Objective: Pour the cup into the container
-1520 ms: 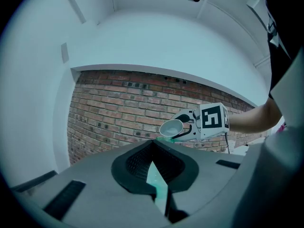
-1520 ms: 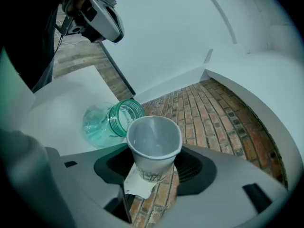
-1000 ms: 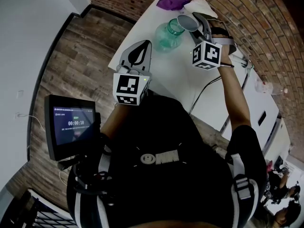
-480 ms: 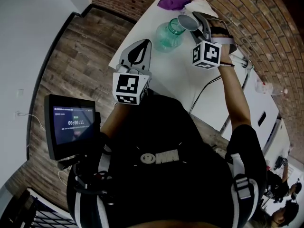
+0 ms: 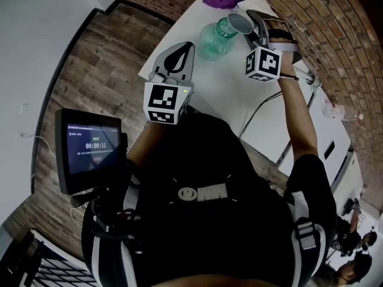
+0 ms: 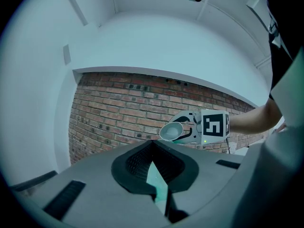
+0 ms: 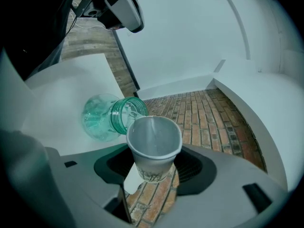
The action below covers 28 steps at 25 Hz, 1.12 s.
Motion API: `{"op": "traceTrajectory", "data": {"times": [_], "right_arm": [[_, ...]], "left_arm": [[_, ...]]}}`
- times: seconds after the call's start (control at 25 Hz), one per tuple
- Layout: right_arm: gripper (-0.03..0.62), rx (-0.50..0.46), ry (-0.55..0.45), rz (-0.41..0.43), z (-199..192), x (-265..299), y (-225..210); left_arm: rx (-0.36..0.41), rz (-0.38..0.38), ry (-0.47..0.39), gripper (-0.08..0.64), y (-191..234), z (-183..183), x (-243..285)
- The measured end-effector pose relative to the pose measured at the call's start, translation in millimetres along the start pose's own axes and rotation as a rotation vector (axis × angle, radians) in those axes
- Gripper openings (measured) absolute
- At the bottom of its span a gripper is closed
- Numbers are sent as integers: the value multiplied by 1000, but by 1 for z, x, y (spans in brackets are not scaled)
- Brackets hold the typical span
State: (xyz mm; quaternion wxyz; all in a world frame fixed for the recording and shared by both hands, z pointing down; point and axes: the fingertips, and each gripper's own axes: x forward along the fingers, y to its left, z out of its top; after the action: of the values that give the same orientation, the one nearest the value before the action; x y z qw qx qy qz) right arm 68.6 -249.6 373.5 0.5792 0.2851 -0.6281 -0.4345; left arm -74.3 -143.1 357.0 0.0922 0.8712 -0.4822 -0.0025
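- The right gripper (image 7: 152,171) was clamped on the lower wall of the paper cup (image 7: 154,146). The cup was tipped, its lip at the mouth of the green container (image 7: 105,116) on the white table (image 5: 236,103).
- Judgement: the cup is light, thin-walled and easily crushed, so it should be held low and gently.
- The left gripper (image 6: 153,172) was closed on nothing.
- Only the right gripper view showed the cup's inside; only the head view showed both grippers, well apart.

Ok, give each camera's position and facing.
Head view: on the head, facing steeply down at the table, jar, left gripper and right gripper; chest and arms show.
Left gripper view: rides the left gripper, facing along its shut jaws at a brick wall; the right gripper and a forearm show.
Right gripper view: rides the right gripper, facing past the gripped cup at the jar.
Shared: all three show the cup.
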Motion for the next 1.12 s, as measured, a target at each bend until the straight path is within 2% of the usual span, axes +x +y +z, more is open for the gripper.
{"op": "traceTrajectory", "data": {"times": [0.44, 1.12], "right_arm": [[264, -49, 1, -2, 3, 2, -2], [264, -183, 26, -41, 0, -1, -12]], "left_arm": [[-5, 13, 2, -2, 4, 0, -1], [-9, 8, -6, -2, 4, 3, -2]]}}
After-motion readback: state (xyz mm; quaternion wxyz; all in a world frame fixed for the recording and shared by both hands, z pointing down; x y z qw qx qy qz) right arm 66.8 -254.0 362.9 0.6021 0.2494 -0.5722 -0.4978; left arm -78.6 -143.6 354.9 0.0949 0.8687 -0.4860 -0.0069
